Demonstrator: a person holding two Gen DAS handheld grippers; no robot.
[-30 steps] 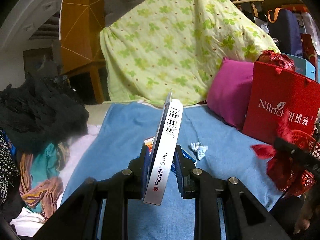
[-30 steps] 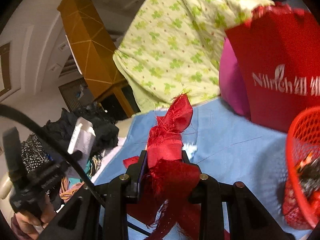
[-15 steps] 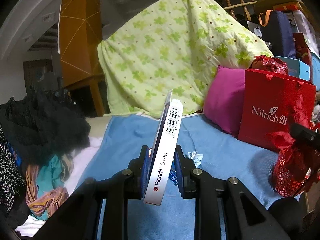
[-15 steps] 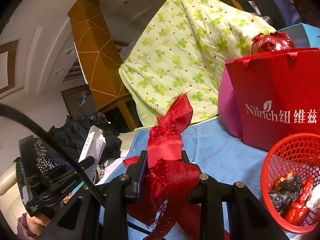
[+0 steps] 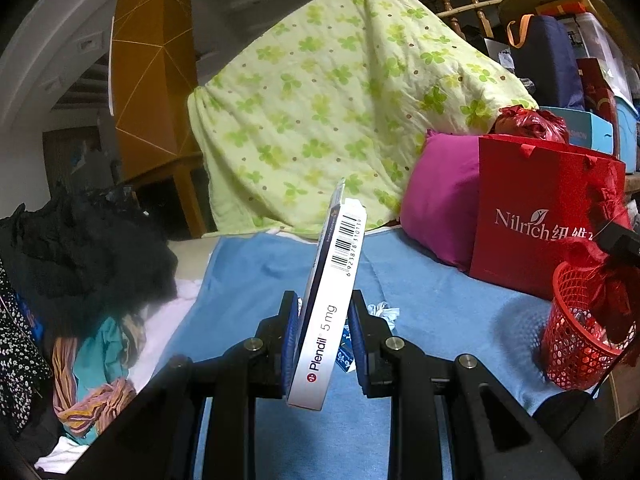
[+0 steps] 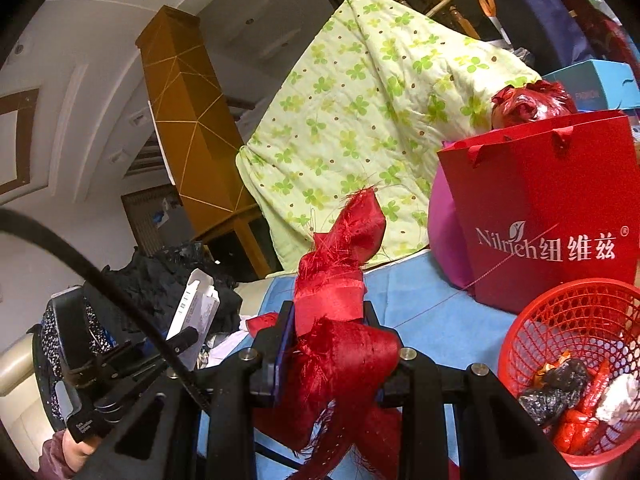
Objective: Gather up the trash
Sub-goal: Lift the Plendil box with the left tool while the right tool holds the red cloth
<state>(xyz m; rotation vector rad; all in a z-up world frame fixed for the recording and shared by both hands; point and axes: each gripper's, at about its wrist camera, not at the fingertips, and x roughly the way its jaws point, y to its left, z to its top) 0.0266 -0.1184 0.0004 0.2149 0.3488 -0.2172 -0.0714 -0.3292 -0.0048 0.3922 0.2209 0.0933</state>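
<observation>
My left gripper (image 5: 322, 336) is shut on a white Plendil medicine box (image 5: 332, 292), held upright above the blue sheet (image 5: 248, 272). My right gripper (image 6: 328, 344) is shut on a frayed red ribbon (image 6: 340, 264), held just left of the red mesh basket (image 6: 532, 320), which holds several wrappers. The basket also shows in the left wrist view (image 5: 568, 360) with the ribbon hanging at it. A crumpled white tissue (image 5: 384, 312) and a blue wrapper (image 5: 345, 350) lie on the sheet ahead of the left gripper. The left gripper with the box also shows in the right wrist view (image 6: 192, 316).
A red Nilrich paper bag (image 5: 536, 216) and a magenta pillow (image 5: 440, 200) stand at the right. A green flowered quilt (image 5: 340, 112) is draped at the back. A pile of dark and coloured clothes (image 5: 80, 280) lies at the left.
Both grippers have pulled back and risen slightly, keeping their holds. The red basket has come fully into the right wrist view, and the ribbon now hangs beside it.
</observation>
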